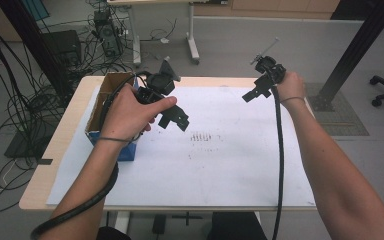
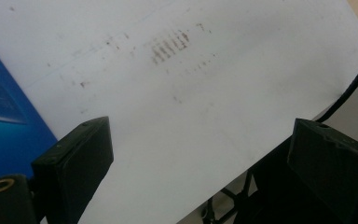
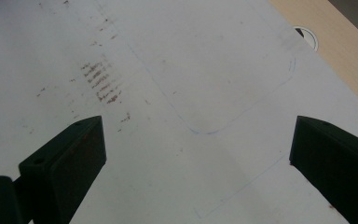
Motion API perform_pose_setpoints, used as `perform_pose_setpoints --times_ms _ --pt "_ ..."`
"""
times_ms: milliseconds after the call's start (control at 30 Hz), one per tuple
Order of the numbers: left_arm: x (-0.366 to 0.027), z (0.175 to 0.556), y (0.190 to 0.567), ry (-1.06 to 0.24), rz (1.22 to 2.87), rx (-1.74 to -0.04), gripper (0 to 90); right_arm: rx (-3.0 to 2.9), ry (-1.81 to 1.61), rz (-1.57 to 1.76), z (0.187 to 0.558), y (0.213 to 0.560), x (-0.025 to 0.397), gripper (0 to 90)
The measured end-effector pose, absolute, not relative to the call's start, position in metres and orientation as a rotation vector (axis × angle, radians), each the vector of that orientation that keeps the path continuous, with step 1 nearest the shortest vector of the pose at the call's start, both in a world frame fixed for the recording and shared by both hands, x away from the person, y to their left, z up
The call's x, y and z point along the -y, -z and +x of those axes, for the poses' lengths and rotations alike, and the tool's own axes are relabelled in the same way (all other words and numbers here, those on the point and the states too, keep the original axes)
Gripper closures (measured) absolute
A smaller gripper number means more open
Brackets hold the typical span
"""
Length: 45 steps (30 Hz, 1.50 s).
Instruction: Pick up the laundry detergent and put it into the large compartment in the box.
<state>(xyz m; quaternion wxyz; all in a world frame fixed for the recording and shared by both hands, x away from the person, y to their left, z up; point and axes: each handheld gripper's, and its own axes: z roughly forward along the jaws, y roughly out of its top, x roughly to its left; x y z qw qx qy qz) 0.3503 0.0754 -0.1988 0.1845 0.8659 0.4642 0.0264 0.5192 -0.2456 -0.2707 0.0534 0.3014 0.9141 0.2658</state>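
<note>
A: Your left gripper (image 1: 174,118) hangs in the air over the left half of the white sheet (image 1: 240,165), just right of the cardboard box (image 1: 111,116). In the left gripper view its jaws stand wide apart with bare paper between them; you hold nothing there.

B: And the box itself?

A: It sits at the left edge of the table (image 1: 55,145), partly on the sheet, open at the top, blue on its near side. Your left hand (image 1: 130,116) is above it and hides part of it. In the left gripper view the box (image 2: 4,126) shows as a blue panel at the left edge, just beside the left jaw.

B: The other side?

A: Your right gripper (image 1: 254,94) is up over the far right part of the sheet, well apart from the left one, your right hand (image 1: 291,86) near the table's far edge. Its own view shows both jaws spread wide, nothing in them, above a faint pencilled outline (image 3: 242,107) on the paper.

B: Anything between them?

A: A patch of short brownish smudges (image 1: 202,137) near the sheet's middle; it lies to the right of your left gripper and nearer to you than the right one.
</note>
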Motion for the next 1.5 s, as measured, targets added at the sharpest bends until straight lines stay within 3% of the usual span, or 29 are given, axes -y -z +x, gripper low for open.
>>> perform_pose_setpoints --times_ms 867,1500 --pt "-0.059 0.351 0.271 0.015 2.506 -1.349 7.5 -2.782 -0.816 0.902 0.518 0.269 0.24 3.5" --pt "-0.055 0.35 0.288 0.06 2.51 -1.36 7.7 -2.784 -0.827 0.918 0.519 0.271 0.242 3.4"
